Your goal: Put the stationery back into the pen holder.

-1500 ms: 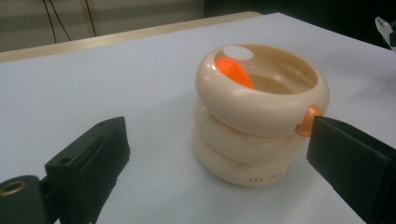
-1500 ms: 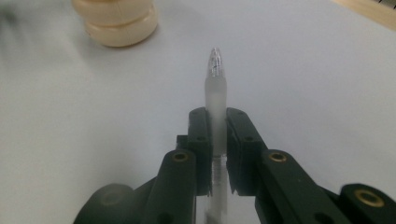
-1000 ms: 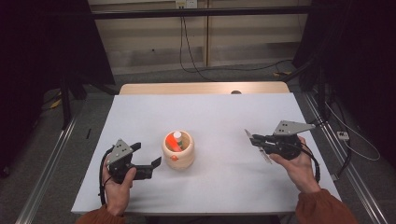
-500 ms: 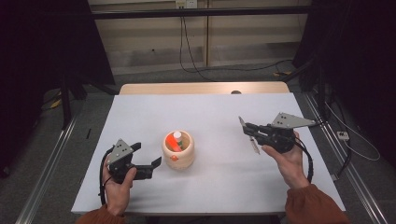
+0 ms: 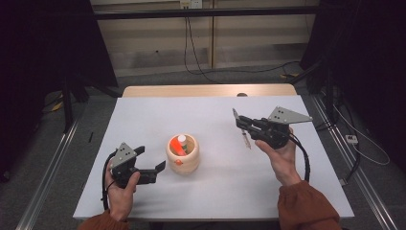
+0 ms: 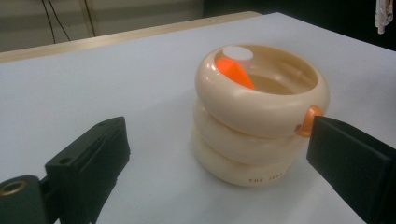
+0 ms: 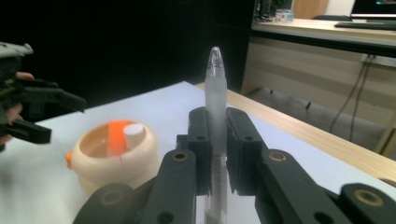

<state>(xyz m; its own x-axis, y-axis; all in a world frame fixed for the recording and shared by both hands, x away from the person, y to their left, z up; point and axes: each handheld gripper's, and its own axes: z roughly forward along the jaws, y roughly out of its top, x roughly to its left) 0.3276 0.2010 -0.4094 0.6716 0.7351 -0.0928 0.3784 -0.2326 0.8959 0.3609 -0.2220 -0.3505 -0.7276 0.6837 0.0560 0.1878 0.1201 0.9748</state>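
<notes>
- Near edge, high view: both forearms in rust-orange sleeves point(image 5: 306, 206) come up from the bottom, one gripper per hand.
- Left gripper point(image 5: 152, 168) sits low on the table point(image 5: 215, 191), at the front left, just left of the holder. Jaws wide apart, nothing between them. In the left gripper view the right jaw sits close by the holder's side, near a small orange knob point(image 6: 308, 120); can't tell if it touches.
- Holder point(image 5: 182, 153): cream, ribbed like three stacked rings, open top, standing upright about mid-table. Small lettering low on its side, too small to read in full.
- Inside the holder: an orange marker point(image 5: 179, 145) w/ a white cap, leaning against the inner rim.
- Right gripper point(image 5: 239, 122) held above the table at the right, well apart from the holder, grey plate on top, cable trailing back past the wrist. Jaws closed narrow on a pen.
- Pen point(image 7: 215, 112): clear/frosted barrel, pinched at mid-length. In the right gripper view its rounded tip sticks out beyond the jaws; in the high view its other end hangs below them.
- Far: wood strip point(image 5: 206, 90) along the table's back edge, then floor w/ cables and a pale wall.
</notes>
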